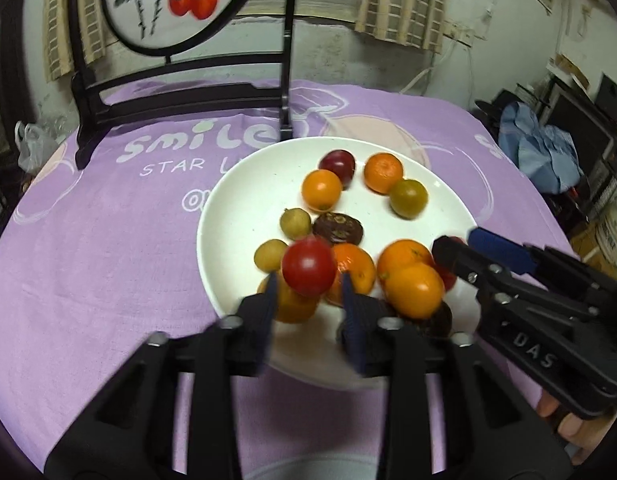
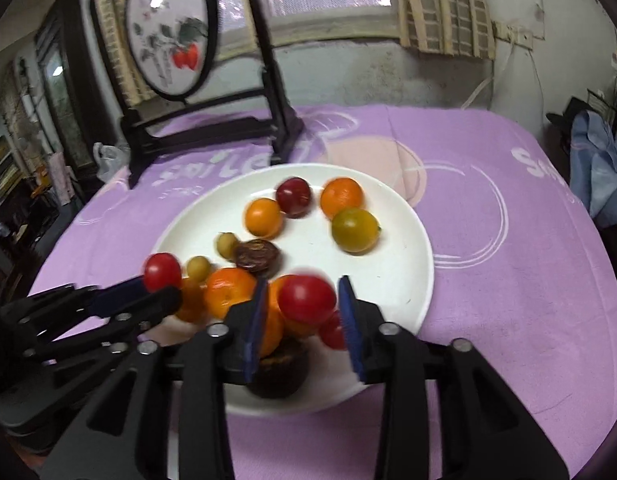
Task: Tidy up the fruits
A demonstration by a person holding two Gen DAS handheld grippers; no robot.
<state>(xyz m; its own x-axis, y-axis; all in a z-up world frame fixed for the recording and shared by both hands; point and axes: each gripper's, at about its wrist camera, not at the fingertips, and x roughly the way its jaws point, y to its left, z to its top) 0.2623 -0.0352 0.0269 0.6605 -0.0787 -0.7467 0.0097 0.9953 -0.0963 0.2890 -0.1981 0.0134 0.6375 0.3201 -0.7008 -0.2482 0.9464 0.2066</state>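
A white plate (image 1: pixel 244 200) (image 2: pixel 392 264) on the purple cloth holds several small fruits: oranges, yellow and green ones, dark wrinkled ones. My left gripper (image 1: pixel 308 280) (image 2: pixel 160 292) holds a red tomato (image 1: pixel 308 266) (image 2: pixel 161 271) between its blue pads above the plate's near edge. My right gripper (image 2: pixel 304 300) (image 1: pixel 456 248) holds a second red tomato (image 2: pixel 307 299) over the plate's near side; in the left wrist view only a red sliver shows between its fingers. A green-yellow fruit (image 2: pixel 355 230) (image 1: pixel 408 198) lies at the far right of the plate.
A black wooden stand (image 1: pixel 180 100) (image 2: pixel 212 128) with a round painted screen stands on the table behind the plate. A plastic bag (image 1: pixel 34 144) lies at the far left table edge. Clutter and blue cloth (image 1: pixel 540 148) lie beyond the right edge.
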